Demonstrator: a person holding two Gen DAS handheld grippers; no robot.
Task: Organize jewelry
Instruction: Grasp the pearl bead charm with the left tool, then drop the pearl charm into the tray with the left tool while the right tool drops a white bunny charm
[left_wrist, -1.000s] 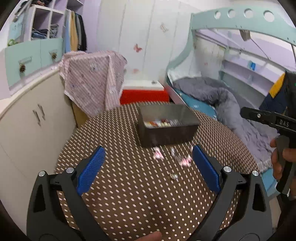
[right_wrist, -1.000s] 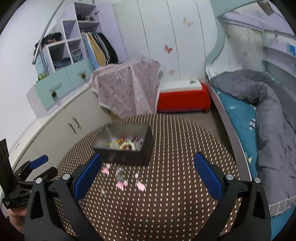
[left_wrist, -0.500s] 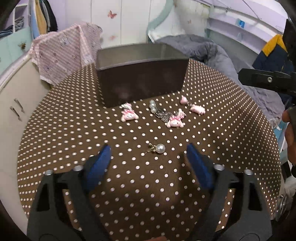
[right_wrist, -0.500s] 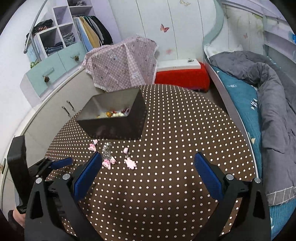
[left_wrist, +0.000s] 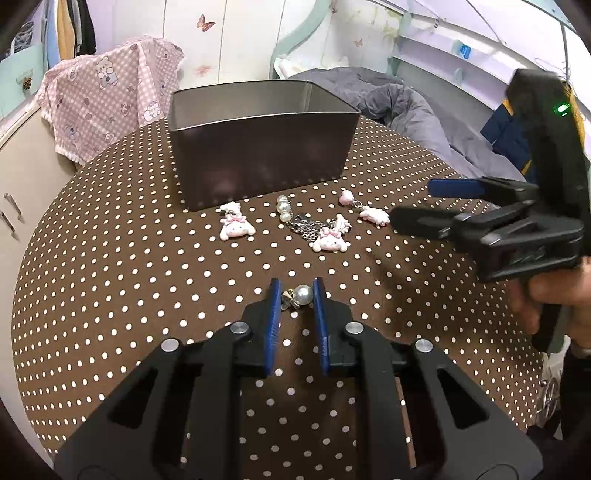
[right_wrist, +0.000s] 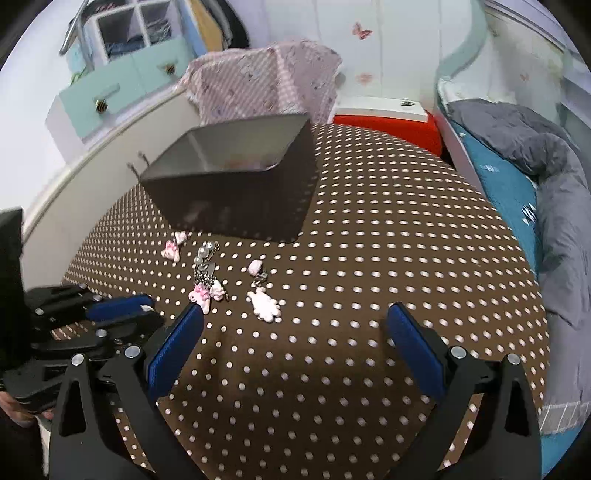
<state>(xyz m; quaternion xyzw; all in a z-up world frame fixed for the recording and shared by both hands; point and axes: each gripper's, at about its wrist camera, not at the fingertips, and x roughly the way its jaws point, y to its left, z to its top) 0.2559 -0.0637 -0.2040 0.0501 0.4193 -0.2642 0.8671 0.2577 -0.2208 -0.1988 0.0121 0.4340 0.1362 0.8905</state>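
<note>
— Where is the pearl earring (left_wrist: 302, 295) sitting?

— On the polka-dot worktop (left_wrist: 129, 266), right between the blue pads of the left hand-held gripper (left_wrist: 297, 293). The jaws are standing narrow around it, the right pad just touching the pearl, though I cannot tell whether they are gripping it.

— And the other pieces?

— Farther out, lying in a loose row in front of the dark metal box (left_wrist: 258, 147). A pink bunny charm (left_wrist: 236, 226) is lying nearest the box's left corner; beside it a string of pearls on a chain (left_wrist: 295, 218) is running into a second bunny charm (left_wrist: 330, 242); then a small pink heart linked to another pink charm (left_wrist: 373, 214).

— What is the right one doing?

— The right hand-held gripper (right_wrist: 295, 332) is hanging above the worktop with its jaws spread wide, holding nothing. The pink charm is lying just ahead of it, toward its left pad.

— Anything in the box?

— Something pale is showing over the rim from the right wrist view, too blurred to name.

— Around the worktop?

— A pink checked cloth (left_wrist: 107, 99) is draping over something behind the box, and a grey duvet (right_wrist: 546, 155) is lying on the bed to the right.
</note>
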